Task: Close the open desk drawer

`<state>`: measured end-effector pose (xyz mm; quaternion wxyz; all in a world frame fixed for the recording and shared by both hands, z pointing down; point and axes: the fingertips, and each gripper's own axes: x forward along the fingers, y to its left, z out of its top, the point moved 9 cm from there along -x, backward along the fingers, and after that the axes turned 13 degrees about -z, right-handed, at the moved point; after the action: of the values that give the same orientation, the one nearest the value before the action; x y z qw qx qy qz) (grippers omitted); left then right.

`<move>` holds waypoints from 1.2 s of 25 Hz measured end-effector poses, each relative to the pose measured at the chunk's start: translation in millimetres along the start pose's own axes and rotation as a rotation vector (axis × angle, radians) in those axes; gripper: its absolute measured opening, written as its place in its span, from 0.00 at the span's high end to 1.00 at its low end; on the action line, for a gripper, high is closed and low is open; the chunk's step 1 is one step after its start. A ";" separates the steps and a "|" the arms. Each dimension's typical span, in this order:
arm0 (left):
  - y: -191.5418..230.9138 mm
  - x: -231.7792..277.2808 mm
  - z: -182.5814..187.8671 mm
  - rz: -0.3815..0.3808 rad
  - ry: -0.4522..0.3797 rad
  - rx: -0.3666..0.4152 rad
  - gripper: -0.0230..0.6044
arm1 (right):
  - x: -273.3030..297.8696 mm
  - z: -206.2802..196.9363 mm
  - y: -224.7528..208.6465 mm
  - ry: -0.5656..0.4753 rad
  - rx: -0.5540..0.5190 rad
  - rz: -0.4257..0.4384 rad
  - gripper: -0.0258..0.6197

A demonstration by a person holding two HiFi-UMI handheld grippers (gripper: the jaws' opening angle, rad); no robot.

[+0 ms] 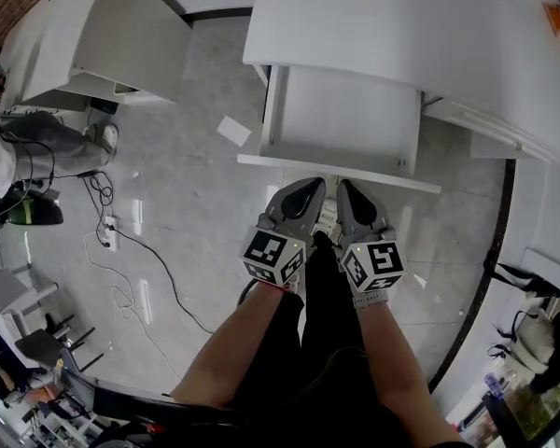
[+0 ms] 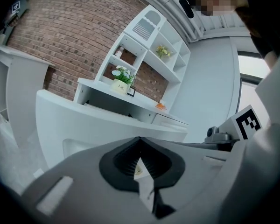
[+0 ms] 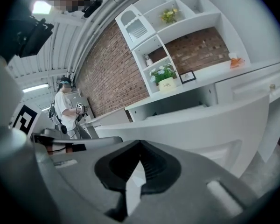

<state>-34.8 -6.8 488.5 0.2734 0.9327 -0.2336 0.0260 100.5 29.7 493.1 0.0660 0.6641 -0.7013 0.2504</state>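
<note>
My left gripper (image 1: 308,190) and right gripper (image 1: 347,192) hang side by side over my knees, tips pointing at the desk. In each gripper view my jaws are drawn together, the tips meeting, with only a thin sliver of light through the dark pads (image 2: 155,149) and nothing between them.

Just ahead of the tips is the drawer (image 1: 345,119), pulled well out from under the desk (image 1: 401,35). Its front panel runs across right before both grippers; I cannot tell whether either tip touches it. From above, all I see in it is its own white bottom and side walls. From my gripper views the front rises as a wide white band, with a shallow recess in its lower face.

On the grey floor to my left lie a cable (image 1: 149,259), a power strip (image 1: 109,237) and, nearer the desk, a paper (image 1: 233,131).

Beyond the drawer, on the desktop, stands a white shelf (image 3: 196,6) against a brick wall. In its lowest bay, on the desktop, sits a white pot (image 3: 167,83) holding white flowers, with a small dark frame (image 3: 187,76) just beside it. The bay above it on the left holds a small bottle (image 3: 150,60). A higher bay holds yellow flowers (image 3: 169,15). Further along the desktop, outside the shelf, lies an orange thing (image 3: 235,61) that I cannot make out.

Far off to the left of the right gripper view stands a person (image 3: 65,108) in a white top.
</note>
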 end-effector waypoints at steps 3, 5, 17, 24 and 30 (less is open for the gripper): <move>2.3 5.9 0.3 0.005 0.002 -0.009 0.96 | 6.6 1.0 2.6 0.010 -0.006 0.024 0.96; 4.0 9.2 0.8 0.008 0.005 -0.007 0.96 | 10.2 0.9 4.3 0.018 -0.006 0.033 0.96; 11.3 19.1 10.3 0.048 0.023 -0.003 0.96 | 24.1 12.1 2.4 0.048 0.006 0.059 0.96; 22.0 35.5 19.7 0.070 0.020 -0.005 0.96 | 42.0 22.8 -7.7 0.048 0.014 0.079 0.96; 27.9 44.1 25.6 0.099 0.013 -0.005 0.96 | 53.7 30.3 -12.3 0.054 0.004 0.108 0.96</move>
<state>-10.2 -59.5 488.4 0.2757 0.9192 -0.2777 0.0447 113.8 -31.7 492.9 0.0701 0.6183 -0.7337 0.2730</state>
